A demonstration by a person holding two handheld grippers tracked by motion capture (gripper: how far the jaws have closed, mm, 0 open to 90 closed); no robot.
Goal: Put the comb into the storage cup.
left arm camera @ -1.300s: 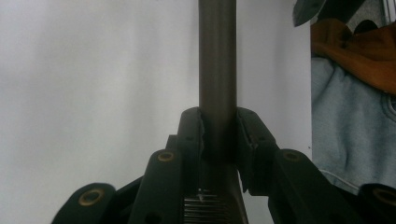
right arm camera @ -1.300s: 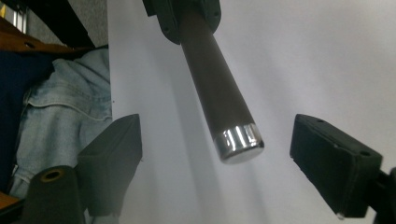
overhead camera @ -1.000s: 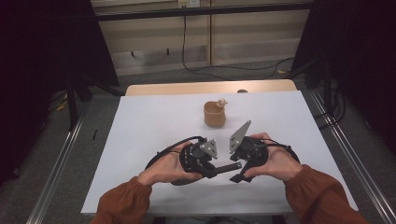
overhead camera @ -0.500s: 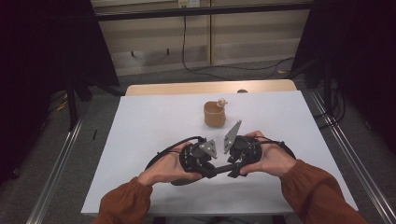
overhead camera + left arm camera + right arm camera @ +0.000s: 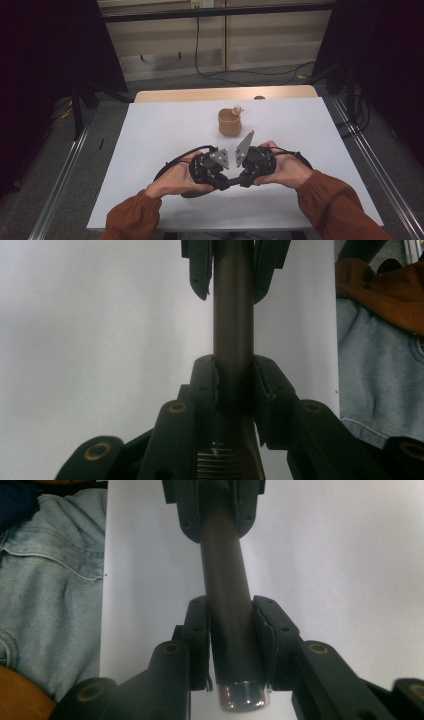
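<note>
Dark rod [image 5: 233, 325] is clamped at both ends, by the left tool [image 5: 216, 170] and the right tool [image 5: 248, 167], at 6 o'clock from the brown cup [image 5: 229, 122]; likely pulling apart or twisting follows.

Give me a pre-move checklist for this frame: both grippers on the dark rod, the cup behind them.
1. Left gripper closed on the dark rod: ok, jaws press both sides.
2. Right gripper closed on the same rod: ok, its metal-capped end sits between the jaws.
3. Rod lifted off the white table: cannot tell.
4. Brown cup upright and apart from both grippers: ok.
5. What the rod is, and whether it comes apart: cannot tell.
6. Table between grippers and cup free of obstacles: ok.
</note>
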